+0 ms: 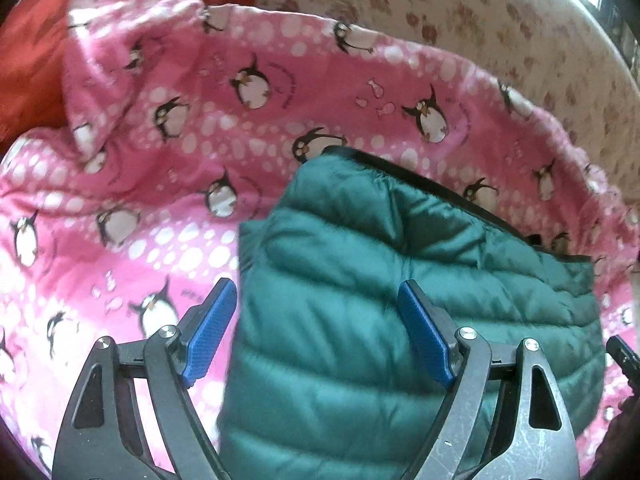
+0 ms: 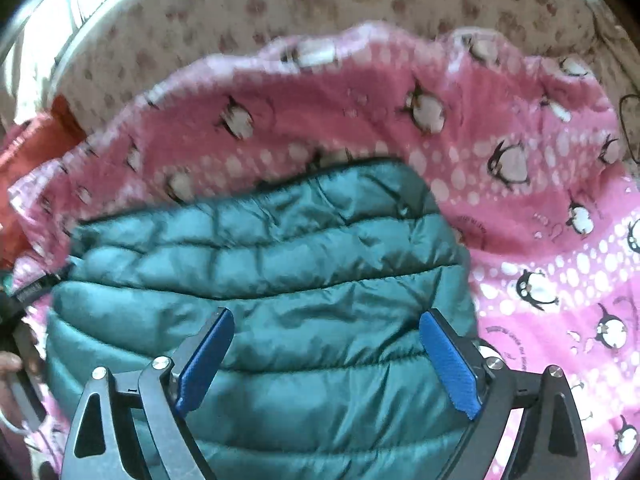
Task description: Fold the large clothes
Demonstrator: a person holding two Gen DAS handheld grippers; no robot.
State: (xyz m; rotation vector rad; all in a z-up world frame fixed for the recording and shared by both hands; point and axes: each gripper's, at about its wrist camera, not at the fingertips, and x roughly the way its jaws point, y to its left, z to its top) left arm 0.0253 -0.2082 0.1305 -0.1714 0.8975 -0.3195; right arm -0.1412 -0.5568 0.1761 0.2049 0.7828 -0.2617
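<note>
You hover both spread claws, left claw and right claw, over the folded green puffer jacket, ready to press it flat on the penguin blanket.

A quilted teal-green puffer jacket with black trim is seen on a pink fleece blanket printed with black-and-white penguins and white dots. Brown blotches are scattered over a cream bedsheet. An orange-red cloth is seen beside it. Blue textured pads are carried on dark grey gripper fingers.

pink penguin blanket, orange cloth
</note>
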